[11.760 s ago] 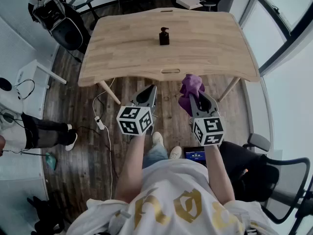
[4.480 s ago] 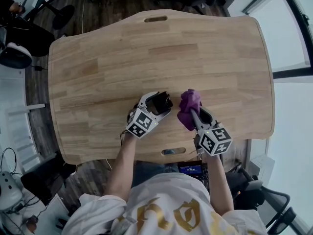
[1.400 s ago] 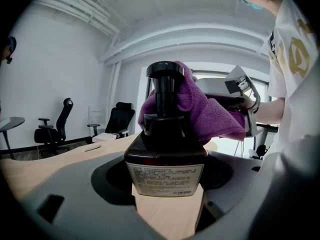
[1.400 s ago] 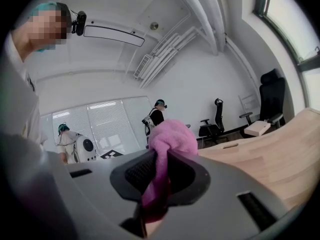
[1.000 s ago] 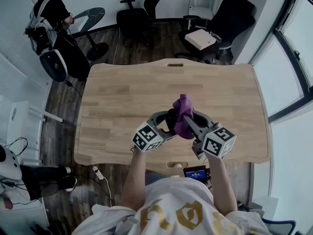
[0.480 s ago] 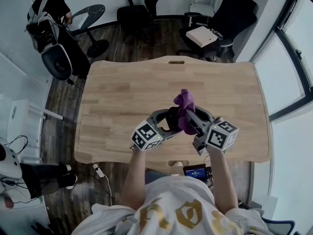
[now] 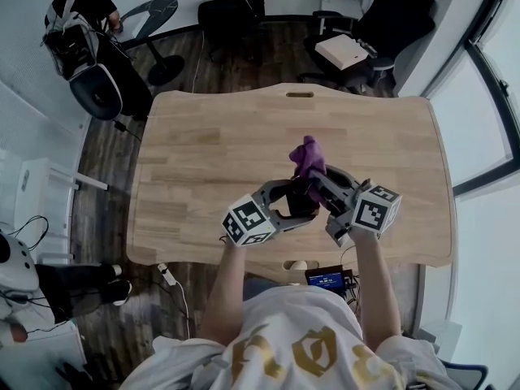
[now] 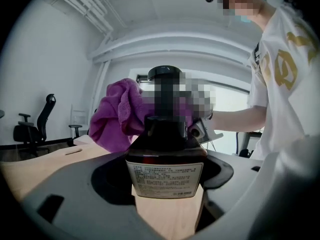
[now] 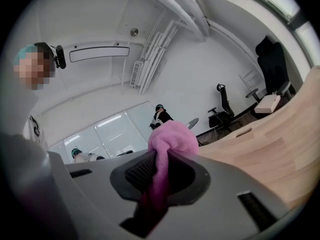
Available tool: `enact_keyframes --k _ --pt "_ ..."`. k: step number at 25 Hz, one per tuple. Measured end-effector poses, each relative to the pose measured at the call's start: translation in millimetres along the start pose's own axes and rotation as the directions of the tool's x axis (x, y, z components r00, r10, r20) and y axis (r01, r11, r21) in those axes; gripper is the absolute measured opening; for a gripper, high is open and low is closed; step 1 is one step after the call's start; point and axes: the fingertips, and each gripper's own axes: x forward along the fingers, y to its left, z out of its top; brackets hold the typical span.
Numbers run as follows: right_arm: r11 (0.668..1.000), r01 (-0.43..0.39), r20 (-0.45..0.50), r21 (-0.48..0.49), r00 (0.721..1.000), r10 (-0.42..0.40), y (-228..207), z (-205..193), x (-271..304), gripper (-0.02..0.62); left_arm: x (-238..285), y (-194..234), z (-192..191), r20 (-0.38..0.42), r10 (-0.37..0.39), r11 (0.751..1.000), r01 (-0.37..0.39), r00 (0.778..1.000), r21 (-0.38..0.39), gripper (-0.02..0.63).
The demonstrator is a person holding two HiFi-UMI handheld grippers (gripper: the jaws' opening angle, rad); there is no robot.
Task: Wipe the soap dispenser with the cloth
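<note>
The dark soap dispenser [image 7: 301, 202] stands upright between the jaws of my left gripper [image 7: 296, 203], which is shut on its body. In the left gripper view the dispenser [image 8: 165, 151] fills the middle, its white label facing me. I cannot tell whether its base touches the wooden table [image 7: 211, 153]. My right gripper [image 7: 318, 182] is shut on the purple cloth [image 7: 308, 158], and the cloth bunches against the dispenser's far side near its top. The cloth [image 8: 118, 118] shows behind the bottle's left shoulder. In the right gripper view the cloth [image 9: 171, 140] is pinched between the pads of the right gripper [image 9: 159, 180].
The table's front edge [image 7: 276, 257] is close under both grippers. Black office chairs [image 7: 230, 10] and a white box [image 7: 345, 50] stand beyond the far edge. A person with a backpack [image 7: 77, 31] stands at the far left. A window wall runs along the right.
Both grippers keep their holds. The cloth has slid a little farther up and beyond the dispenser's top, and the right gripper has shifted slightly to the right.
</note>
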Motion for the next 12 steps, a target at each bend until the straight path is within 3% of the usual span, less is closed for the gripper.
enact_keyframes --k 7,12 --pt "0.997 -0.065 -0.041 -0.040 0.997 0.063 -1.6 3.2 12.7 0.060 -1.1 -3.1 5.3 0.002 -0.045 0.999 0.045 0.999 0.002 0.353" --pt "0.987 -0.160 -0.048 0.017 0.986 0.161 3.0 2.3 18.4 0.060 -3.3 -4.6 3.1 0.001 -0.066 0.998 0.066 0.998 -0.017 0.353"
